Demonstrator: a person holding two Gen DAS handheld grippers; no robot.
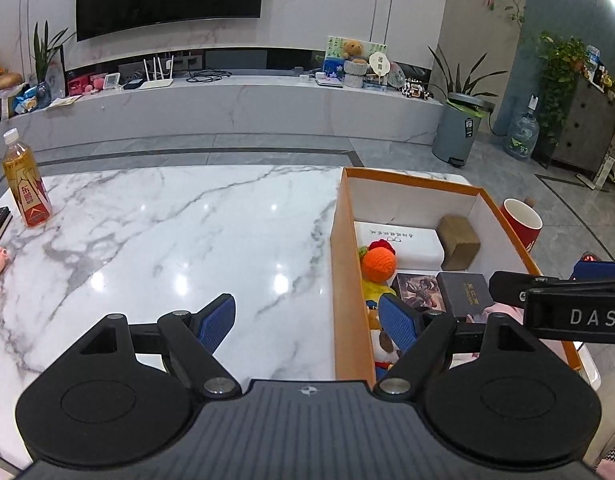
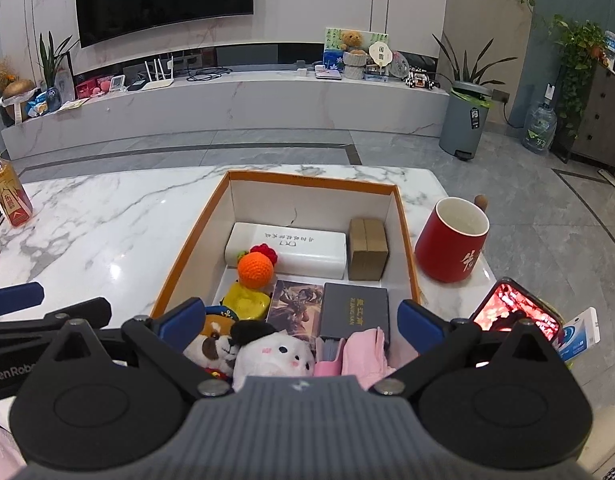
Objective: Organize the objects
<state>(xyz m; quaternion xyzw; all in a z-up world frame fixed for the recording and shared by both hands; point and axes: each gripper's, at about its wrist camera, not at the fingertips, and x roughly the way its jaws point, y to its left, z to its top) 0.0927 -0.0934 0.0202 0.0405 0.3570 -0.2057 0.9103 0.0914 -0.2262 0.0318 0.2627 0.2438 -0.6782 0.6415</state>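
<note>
- Orange-rimmed box (image 2: pixel 403 240) on the marble table (image 2: pixel 119 224), toward its right end; inside lie a white case (image 2: pixel 307 250), a brown carton (image 2: pixel 368 254), an orange knitted ball (image 2: pixel 255 267), a dark box (image 2: pixel 355 314) and plush toys (image 2: pixel 267 354).
- Right gripper (image 2: pixel 301 322): jaws spread wide above the box's near end, nothing between them.
- Left gripper (image 1: pixel 307 320): jaws wide apart, empty, straddling the box's left wall.
- Red mug (image 2: pixel 451 246) just right of the box; bottle (image 1: pixel 25 182) at the table's far left.
</note>
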